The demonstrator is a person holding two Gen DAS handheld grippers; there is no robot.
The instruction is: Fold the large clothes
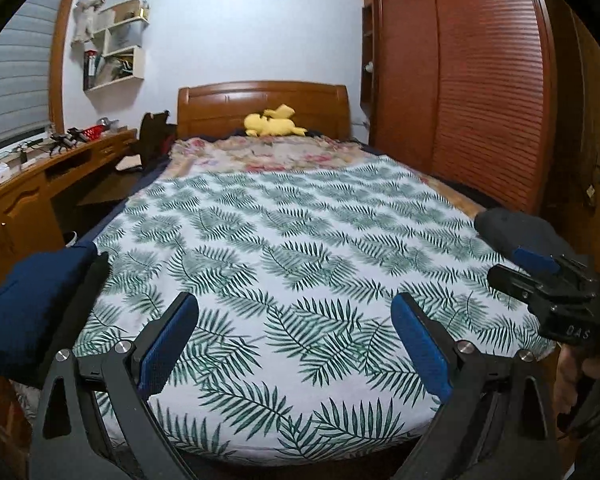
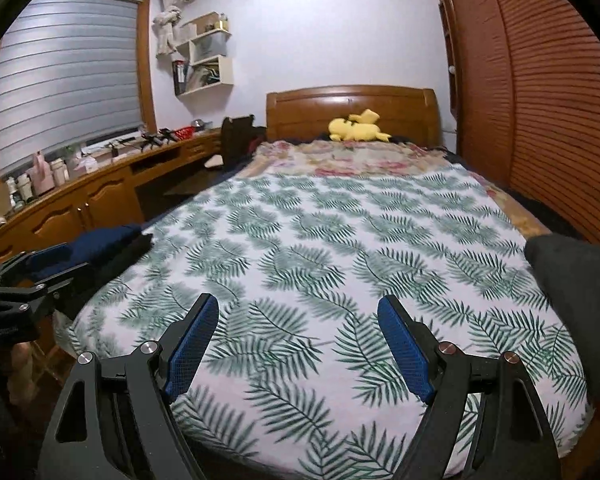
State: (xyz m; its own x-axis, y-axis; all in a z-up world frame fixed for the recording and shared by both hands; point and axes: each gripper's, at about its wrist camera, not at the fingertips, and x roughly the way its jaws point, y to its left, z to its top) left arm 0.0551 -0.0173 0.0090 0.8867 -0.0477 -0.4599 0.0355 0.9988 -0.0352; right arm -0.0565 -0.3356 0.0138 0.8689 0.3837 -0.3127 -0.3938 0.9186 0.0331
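Bed: a bed (image 1: 292, 240) under a white sheet printed with green fern leaves filled both views.
Left hand-held gripper (image 1: 294, 344): hovered over the foot of the bed, jaws wide apart, nothing between its blue pads.
Right hand-held gripper (image 2: 298, 344): also over the foot of the bed, jaws spread, empty.
Navy garment (image 1: 28, 300): folded, on the bed's left edge.
Dark grey garment (image 2: 576, 292): bunched on the bed's right edge.
Yellow plush toy (image 2: 358, 124): lay against the bed's wooden headboard (image 2: 352, 112).
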